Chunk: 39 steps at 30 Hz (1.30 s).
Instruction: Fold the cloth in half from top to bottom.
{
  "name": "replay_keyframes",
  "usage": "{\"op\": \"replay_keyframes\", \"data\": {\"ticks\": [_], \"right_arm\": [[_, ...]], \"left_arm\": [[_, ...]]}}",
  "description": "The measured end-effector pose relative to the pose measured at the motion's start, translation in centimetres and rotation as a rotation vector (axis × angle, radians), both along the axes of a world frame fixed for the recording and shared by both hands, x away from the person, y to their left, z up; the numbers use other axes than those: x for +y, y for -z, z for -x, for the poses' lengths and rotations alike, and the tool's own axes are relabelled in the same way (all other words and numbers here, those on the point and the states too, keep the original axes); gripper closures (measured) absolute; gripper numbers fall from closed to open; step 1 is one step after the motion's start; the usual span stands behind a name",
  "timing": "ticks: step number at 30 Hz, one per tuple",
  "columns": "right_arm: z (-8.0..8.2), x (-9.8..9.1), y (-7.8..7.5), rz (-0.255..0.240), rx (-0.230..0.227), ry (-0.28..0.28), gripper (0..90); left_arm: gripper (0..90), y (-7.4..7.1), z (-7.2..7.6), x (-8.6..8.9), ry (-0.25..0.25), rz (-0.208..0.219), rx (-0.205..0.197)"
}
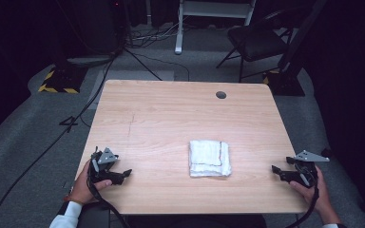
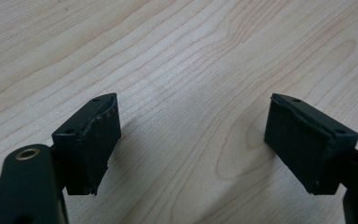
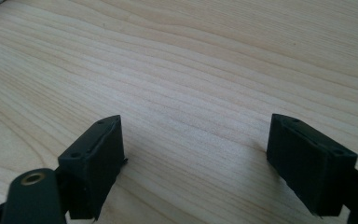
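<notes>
Your folded white towel lies squared up at the lower middle of the table, and with your left gripper and right gripper both gaping empty at the lower corners, the folding looks finished.

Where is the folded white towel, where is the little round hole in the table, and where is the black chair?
folded white towel (image 1: 209, 158): high view, middle of its top layer.
round hole (image 1: 221, 95): high view, its dark centre.
black chair (image 1: 256, 42): high view, on its seat.
</notes>
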State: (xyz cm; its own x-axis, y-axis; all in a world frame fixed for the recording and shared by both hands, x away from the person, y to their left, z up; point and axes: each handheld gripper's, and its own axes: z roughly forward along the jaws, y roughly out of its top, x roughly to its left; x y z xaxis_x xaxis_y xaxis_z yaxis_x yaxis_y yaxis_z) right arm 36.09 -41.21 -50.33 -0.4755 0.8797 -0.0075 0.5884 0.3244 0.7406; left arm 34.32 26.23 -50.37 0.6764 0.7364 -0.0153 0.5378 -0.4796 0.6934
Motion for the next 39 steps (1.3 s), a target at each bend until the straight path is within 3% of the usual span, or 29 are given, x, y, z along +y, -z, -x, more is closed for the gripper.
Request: {"op": "replay_keyframes", "data": {"ticks": [7, 39], "right_arm": [[-0.08, 0.03, 0.01, -0.001, 0.002, 0.001, 18.1], [-0.17, 0.06, 0.02, -0.001, 0.004, 0.002, 17.8]], "left_arm": [[18.4, 0.0, 0.12, -0.22, -0.025, 0.001, 0.002], [18.4, 0.01, 0.1, -0.22, -0.025, 0.002, 0.001]]}}
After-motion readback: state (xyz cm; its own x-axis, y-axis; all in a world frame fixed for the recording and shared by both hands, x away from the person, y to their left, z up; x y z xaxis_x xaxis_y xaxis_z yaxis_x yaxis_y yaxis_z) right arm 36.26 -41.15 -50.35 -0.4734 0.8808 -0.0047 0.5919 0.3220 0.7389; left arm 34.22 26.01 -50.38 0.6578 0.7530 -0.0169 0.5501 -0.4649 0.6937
